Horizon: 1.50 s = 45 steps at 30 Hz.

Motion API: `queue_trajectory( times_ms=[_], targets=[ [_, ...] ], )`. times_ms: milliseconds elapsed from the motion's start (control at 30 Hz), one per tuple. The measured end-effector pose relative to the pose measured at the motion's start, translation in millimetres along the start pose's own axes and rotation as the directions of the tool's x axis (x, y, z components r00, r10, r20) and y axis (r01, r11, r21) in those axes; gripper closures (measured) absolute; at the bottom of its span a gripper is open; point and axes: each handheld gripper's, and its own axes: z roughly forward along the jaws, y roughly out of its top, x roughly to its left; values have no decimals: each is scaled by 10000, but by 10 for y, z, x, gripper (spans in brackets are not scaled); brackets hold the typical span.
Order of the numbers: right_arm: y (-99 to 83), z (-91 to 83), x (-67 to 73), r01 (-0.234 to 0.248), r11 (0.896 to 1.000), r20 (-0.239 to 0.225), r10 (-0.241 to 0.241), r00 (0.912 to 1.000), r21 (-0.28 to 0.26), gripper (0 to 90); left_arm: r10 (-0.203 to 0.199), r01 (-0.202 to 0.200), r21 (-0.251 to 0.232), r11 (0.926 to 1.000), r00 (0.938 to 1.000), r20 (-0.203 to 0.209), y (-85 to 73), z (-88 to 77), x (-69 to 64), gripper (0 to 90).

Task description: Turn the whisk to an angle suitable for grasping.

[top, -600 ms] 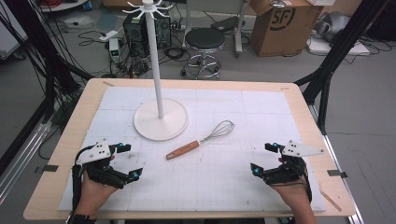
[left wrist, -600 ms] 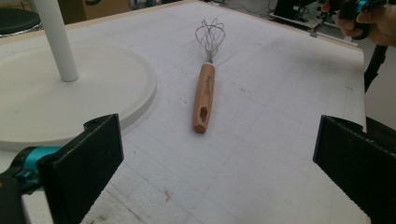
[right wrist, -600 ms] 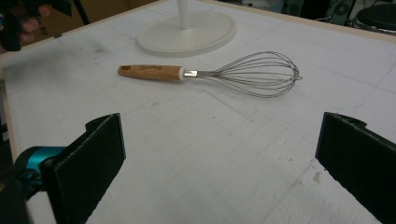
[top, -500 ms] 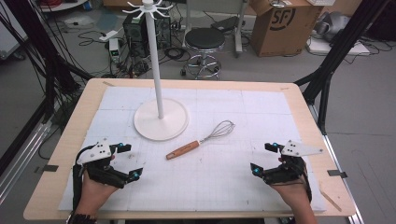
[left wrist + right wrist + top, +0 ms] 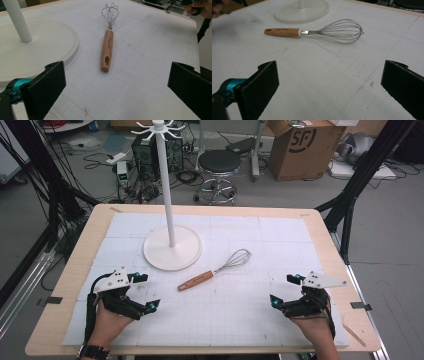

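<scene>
A wire whisk [image 5: 215, 271] with a wooden handle lies flat on the white mat [image 5: 280, 250], mid-table, wire end toward the far right. The whisk [image 5: 108, 45] lies ahead of the left jaws, handle nearest. The whisk [image 5: 317, 32] also lies crosswise in the right gripper view. A white hook stand [image 5: 170, 220] rises from its round base [image 5: 172, 251] just left of it. My left gripper [image 5: 145, 292] rests at the near left, open and empty. At the near right my right gripper [image 5: 285, 291] stands open too, nothing between its jaws.
The stand's base [image 5: 30, 50] lies close ahead of the left gripper. The wooden table edge [image 5: 345, 270] frames the mat. Beyond the table stand a black stool [image 5: 219, 167], a cardboard box [image 5: 300, 145], cables and black frame legs [image 5: 350, 195].
</scene>
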Motion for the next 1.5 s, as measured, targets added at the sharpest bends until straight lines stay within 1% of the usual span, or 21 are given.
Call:
queue_trajectory(
  times_ms=[100,133,200,233,300,367,400,500,533,667,800,867,967,1000,1033,1167,1200,1233,1333,1400,1500],
  targets=[
    [-8,12,-5,92,9999,96,-93,9999,133,3,-114,114,259,9996,9999,-4,59,97,11,21],
    [-14,28,-3,69,9998,61,-70,10000,211,3,-9,9,627,9980,10000,1,125,173,15,21],
    [-17,34,-7,137,9997,74,-139,9999,218,3,30,-29,730,9973,10000,-15,158,211,14,21],
    [-21,44,-7,162,9995,42,-164,9999,262,3,1,2,946,9955,10000,-32,226,284,8,21],
    [-21,51,-8,133,9996,-16,-132,9999,252,3,61,-53,1030,9947,10000,-69,250,309,5,21],
    [-17,56,-8,137,9996,-59,-136,9999,236,3,63,-48,1267,9919,9999,-113,335,441,-9,21],
    [-16,58,-6,156,9996,-58,-155,9999,238,3,63,-48,1267,9919,9999,-113,335,441,-9,21],
    [-20,62,2,188,9994,-58,-186,9998,280,3,327,-309,1786,9834,9994,-67,414,628,-8,21],
    [-20,62,0,201,9993,-87,-199,9998,304,3,327,-309,1786,9834,9994,-67,414,628,-8,21],
    [-20,72,0,186,9993,-118,-182,9998,323,3,526,-540,2065,9770,9985,123,491,845,-35,22],
    [-19,74,-15,196,9993,-85,-194,9998,314,3,560,-582,2218,9733,9983,162,530,954,-28,22],
    [-20,66,-16,169,9993,-80,-166,9998,325,3,500,-543,2426,9686,9985,237,557,1067,-18,22],
    [-18,65,-13,163,9994,-97,-160,9998,302,3,286,-354,2357,9712,9991,324,550,1129,1,53],
    [-16,68,-12,182,9994,-91,-179,9998,283,3,256,-324,2560,9661,9992,298,531,1186,21,67],
    [-13,68,-9,171,9994,-90,-169,9998,292,3,256,-324,2560,9661,9992,298,531,1186,21,72],
    [-11,81,-11,217,9992,-122,-213,9997,322,3,339,-367,2997,9533,9993,145,528,1289,20,99],
    [-11,83,-15,217,9992,-135,-213,9997,322,3,469,-480,3190,9465,9988,113,568,1343,-3,107],
    [-10,83,-19,218,9993,-118,-214,9997,290,3,469,-480,3190,9465,9988,113,568,1343,-3,111],
    [-12,77,-17,168,9994,-148,-163,9998,298,3,725,-716,3444,9361,9973,103,629,1433,-41,144],
    [-12,76,-17,182,9995,-156,-178,9997,270,3,674,-687,3388,9383,9976,155,624,1469,-21,193],
    [-5,78,-21,190,9995,-175,-186,9997,245,3,617,-555,3839,9217,9981,-38,581,1507,34,265]
  ],
)
